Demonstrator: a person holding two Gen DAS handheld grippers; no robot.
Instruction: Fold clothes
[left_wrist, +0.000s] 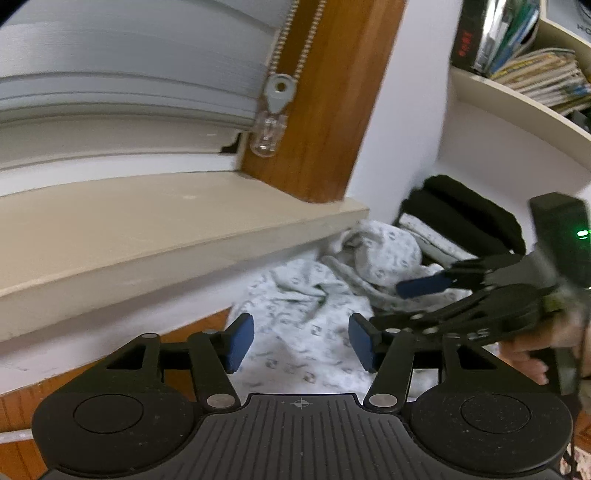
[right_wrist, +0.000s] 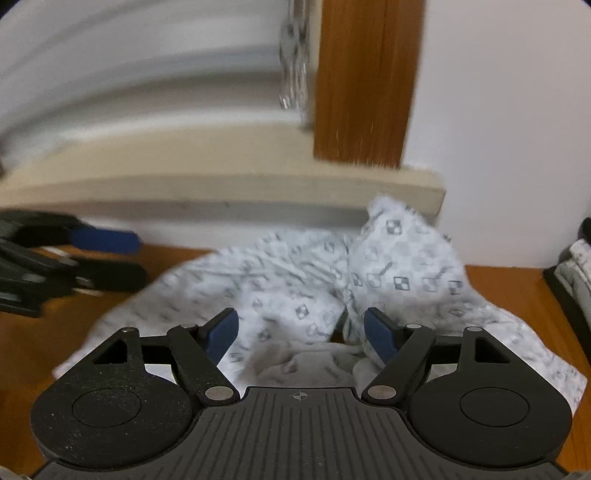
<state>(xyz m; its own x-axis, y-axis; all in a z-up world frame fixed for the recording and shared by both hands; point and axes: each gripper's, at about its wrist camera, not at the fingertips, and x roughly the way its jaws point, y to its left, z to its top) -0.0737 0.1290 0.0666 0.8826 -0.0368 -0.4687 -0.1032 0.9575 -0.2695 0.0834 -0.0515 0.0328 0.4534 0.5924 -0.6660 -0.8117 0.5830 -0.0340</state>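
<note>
My left tool (left_wrist: 301, 341) and right tool (right_wrist: 300, 334) both gape apart, holding nothing, above the crumpled patterned cloth (right_wrist: 295, 280) at the desk's (right_wrist: 33, 332) back edge, under the window sill (left_wrist: 147, 229), with folded clothes (left_wrist: 461, 225) beside it.

Each fisheye camera sat just behind its own claw and looked forward and down along the fingers. The left view, close over the patterned garment (left_wrist: 306, 332), faced the windowsill (left_wrist: 177, 236) and caught the right claw (left_wrist: 399, 306) at its right edge. The right view shared that garment (right_wrist: 295, 288), the windowsill (right_wrist: 221, 188) and the worktop (right_wrist: 517, 291), with the left claw (right_wrist: 114, 258) at its left.
</note>
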